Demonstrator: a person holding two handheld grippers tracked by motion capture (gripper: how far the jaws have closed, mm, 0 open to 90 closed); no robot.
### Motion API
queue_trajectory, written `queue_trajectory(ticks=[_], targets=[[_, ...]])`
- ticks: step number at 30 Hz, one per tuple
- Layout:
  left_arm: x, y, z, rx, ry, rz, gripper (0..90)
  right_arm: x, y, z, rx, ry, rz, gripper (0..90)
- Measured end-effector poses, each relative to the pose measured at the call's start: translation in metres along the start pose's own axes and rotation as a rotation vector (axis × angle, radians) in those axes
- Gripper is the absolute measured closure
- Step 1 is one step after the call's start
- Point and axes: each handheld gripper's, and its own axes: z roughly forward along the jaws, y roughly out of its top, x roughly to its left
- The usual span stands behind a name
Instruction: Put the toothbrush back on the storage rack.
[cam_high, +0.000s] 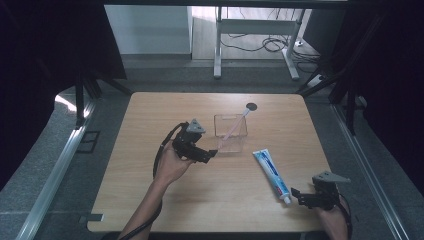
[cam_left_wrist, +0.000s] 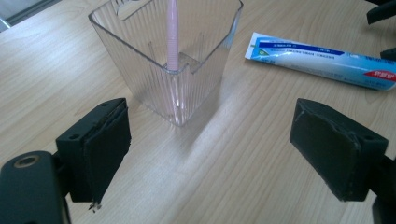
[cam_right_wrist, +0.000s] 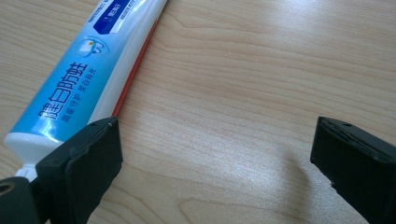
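surface (cam_high: 165, 200): pale wood-grain top that carries everything, with a small dark round spot near its far edge
clear cup (cam_high: 230, 133): ribbed, see-through, square-sided, upright near the middle of the surface; in the left gripper view (cam_left_wrist: 173, 65) it stands just beyond the gap between the fingers, one corner turned toward the camera
toothpaste tube (cam_high: 271, 175): blue and white, lying flat to the right of the cup and apart from it, cap end toward the person's side; in the right gripper view (cam_right_wrist: 88, 74) it runs along the left side, its white shoulder and cap hard by the left finger, though contact cannot be told
left gripper (cam_high: 214, 153): held in the person's left hand (cam_high: 172, 165), just to the left of the cup at its near corner, fingers (cam_left_wrist: 100, 149) spread wide with nothing between them, clear of the cup
right gripper (cam_high: 295, 192): at the near right edge of the surface, just beside the tube's cap, fingers (cam_right_wrist: 88, 172) wide apart over bare wood, holding nothing
pink toothbrush (cam_high: 235, 126): thin, standing inside the cup and leaning toward the far right, its upper end above the rim; its lower end sits on the cup's bottom (cam_left_wrist: 172, 37)
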Motion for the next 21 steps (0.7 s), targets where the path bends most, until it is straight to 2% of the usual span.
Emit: queue_trajectory(ticks=[5,13,21], targets=[[-0.004,-0.010,-0.004,0.001,0.009,0.008,12.8,0.001,0.000,0.000,0.004,-0.001,0.005,2.2],[-0.006,-0.027,-0.011,-0.002,-0.007,0.015,12.8,0.001,0.000,0.000,0.003,-0.008,-0.007,2.3],[-0.004,-0.048,-0.018,-0.014,-0.015,-0.024,12.8,0.002,0.000,0.000,0.003,-0.010,-0.009,2.4]])
